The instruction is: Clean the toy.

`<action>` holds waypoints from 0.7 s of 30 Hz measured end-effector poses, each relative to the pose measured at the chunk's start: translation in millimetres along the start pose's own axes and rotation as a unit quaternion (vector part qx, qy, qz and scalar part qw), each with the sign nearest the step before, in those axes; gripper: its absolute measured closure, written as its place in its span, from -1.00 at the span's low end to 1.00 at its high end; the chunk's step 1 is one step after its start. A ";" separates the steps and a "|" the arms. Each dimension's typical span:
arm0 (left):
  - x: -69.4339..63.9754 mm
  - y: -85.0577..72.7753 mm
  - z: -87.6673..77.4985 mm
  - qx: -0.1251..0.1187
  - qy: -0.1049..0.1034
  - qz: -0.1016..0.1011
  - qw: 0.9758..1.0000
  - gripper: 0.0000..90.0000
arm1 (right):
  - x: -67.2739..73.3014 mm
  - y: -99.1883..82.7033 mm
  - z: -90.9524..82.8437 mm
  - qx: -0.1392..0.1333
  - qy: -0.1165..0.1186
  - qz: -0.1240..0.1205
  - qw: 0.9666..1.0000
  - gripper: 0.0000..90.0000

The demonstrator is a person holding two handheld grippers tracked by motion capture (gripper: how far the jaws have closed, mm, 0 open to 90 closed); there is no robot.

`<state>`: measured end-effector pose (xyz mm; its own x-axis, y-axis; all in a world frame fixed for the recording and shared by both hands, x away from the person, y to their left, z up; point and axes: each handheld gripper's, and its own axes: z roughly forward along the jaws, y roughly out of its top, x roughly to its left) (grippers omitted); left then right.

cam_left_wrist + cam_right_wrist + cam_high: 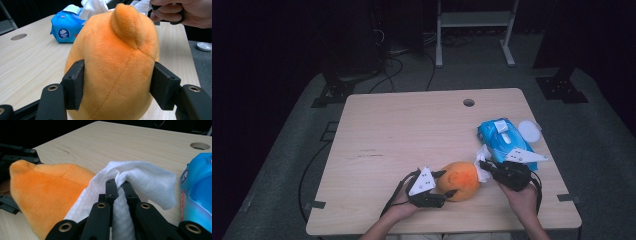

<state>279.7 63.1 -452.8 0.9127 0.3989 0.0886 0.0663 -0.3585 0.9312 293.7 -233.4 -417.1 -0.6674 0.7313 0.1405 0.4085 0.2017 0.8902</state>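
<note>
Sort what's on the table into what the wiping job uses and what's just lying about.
In use:
- orange plush toy, clamped by the left gripper
- white wipe, pinched by the right gripper, touching the toy
- blue wipes pack, the likely source of the wipe

Lying about:
- round white lid beside the pack

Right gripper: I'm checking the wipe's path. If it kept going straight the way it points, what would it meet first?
Probably the orange plush toy. The right gripper, shut on a white wipe, points at the toy's side, with the wipe close to it; whether they touch is unclear.
</note>
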 end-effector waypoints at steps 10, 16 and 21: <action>3.1 6.9 -6.0 -0.012 0.016 -0.034 0.999 -0.06 | 26.0 6.8 0.8 -0.014 0.040 -0.034 0.999 0.89; 5.1 11.2 -10.5 -0.012 0.011 -0.043 0.999 -0.04 | 28.7 7.9 2.5 -0.016 0.043 -0.024 0.999 0.89; 1.6 14.4 -9.8 -0.007 0.008 -0.037 0.999 -0.04 | 55.3 19.7 0.1 -0.037 0.071 -0.073 0.994 0.89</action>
<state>278.2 66.8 -435.7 0.8994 0.4363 0.0254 0.1264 -0.3154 0.9405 264.9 -189.0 -391.8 -0.7991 0.5980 0.0619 0.2567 0.2463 0.9346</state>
